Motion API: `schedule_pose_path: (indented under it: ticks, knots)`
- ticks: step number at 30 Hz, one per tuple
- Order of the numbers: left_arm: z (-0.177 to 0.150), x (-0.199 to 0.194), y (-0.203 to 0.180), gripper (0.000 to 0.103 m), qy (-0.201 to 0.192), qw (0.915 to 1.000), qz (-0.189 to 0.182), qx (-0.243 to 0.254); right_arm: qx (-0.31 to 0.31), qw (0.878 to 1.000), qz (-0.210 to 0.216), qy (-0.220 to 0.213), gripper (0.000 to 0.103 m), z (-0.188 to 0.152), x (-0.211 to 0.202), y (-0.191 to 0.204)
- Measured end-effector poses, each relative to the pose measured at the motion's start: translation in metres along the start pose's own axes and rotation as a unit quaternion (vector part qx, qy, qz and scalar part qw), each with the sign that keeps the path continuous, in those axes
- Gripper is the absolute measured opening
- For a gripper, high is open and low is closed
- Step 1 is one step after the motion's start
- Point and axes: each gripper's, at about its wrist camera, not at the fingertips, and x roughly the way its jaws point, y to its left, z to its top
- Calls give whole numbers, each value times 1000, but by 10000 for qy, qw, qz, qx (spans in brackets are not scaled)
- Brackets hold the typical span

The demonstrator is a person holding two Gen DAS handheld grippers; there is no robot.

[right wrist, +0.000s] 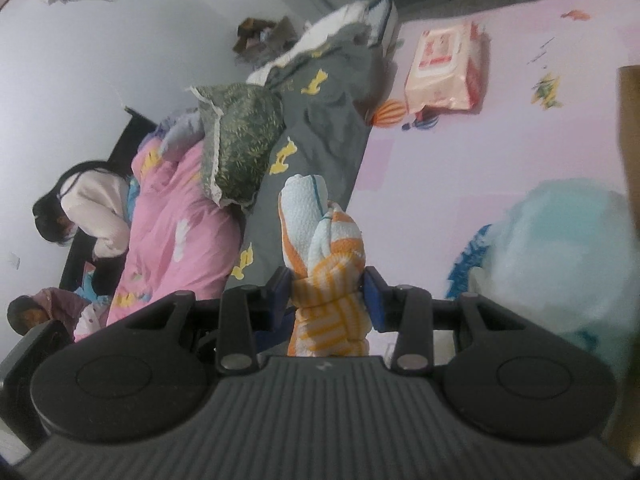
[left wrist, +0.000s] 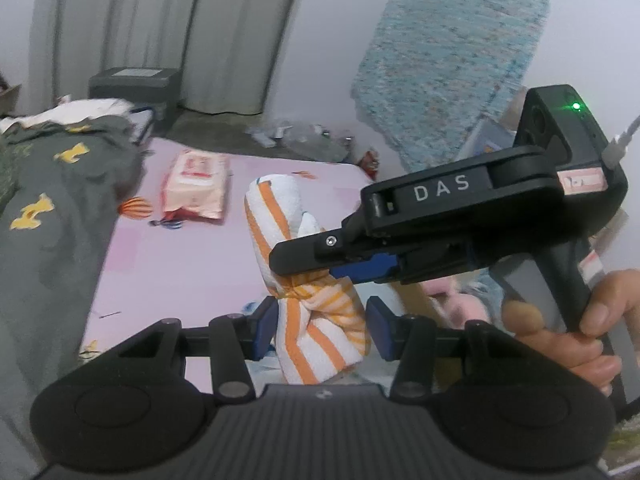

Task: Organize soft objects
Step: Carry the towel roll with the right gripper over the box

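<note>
A white towel with orange stripes [left wrist: 308, 288], rolled and twisted into a knot, is held up above the pink bed sheet [left wrist: 192, 264]. My left gripper [left wrist: 322, 326] has its blue pads on both sides of the towel's lower part. My right gripper [left wrist: 304, 272] comes in from the right and is shut on the knot in the middle. In the right wrist view the same towel [right wrist: 324, 248] stands between my right gripper's [right wrist: 326, 294] pads, which pinch the knot.
A grey quilt with yellow shapes [left wrist: 52, 200] lies at the left, a pink wipes pack [left wrist: 196, 184] behind the towel. A blue patterned cloth [left wrist: 452, 60] hangs on the wall. A light blue fluffy thing [right wrist: 560, 240] and a person [right wrist: 88, 216] show in the right wrist view.
</note>
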Motion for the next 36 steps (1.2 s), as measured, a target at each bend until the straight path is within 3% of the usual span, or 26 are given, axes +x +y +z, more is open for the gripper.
schedule_pose_path:
  ticks: [7, 12, 17, 22, 27, 32, 36]
  knots:
    - [-1, 8, -54, 49, 82, 9984, -406, 375, 190, 9988, -73, -441, 38, -28, -68, -29]
    - [0, 22, -104, 49, 193, 9926, -952, 731, 452, 9949, -260, -869, 38, -51, -127, -58]
    - [-4, 41, -153, 54, 331, 9836, -1443, 1032, 657, 9862, -603, -1394, 37, -81, -197, -93]
    - [-14, 59, -167, 54, 537, 9817, -1493, 1055, 823, 9754, -1129, -1706, 37, -103, -247, -134]
    - [-17, 70, -151, 54, 606, 9872, -1151, 923, 665, 9752, -1629, -1341, 37, -114, -259, -171]
    - [-20, 63, -120, 57, 625, 9933, -730, 648, -208, 9679, -2424, -632, 38, -106, -212, -187]
    - [-23, 56, -96, 57, 571, 9964, -430, 464, -363, 9715, -2333, 228, 38, -100, -166, -206]
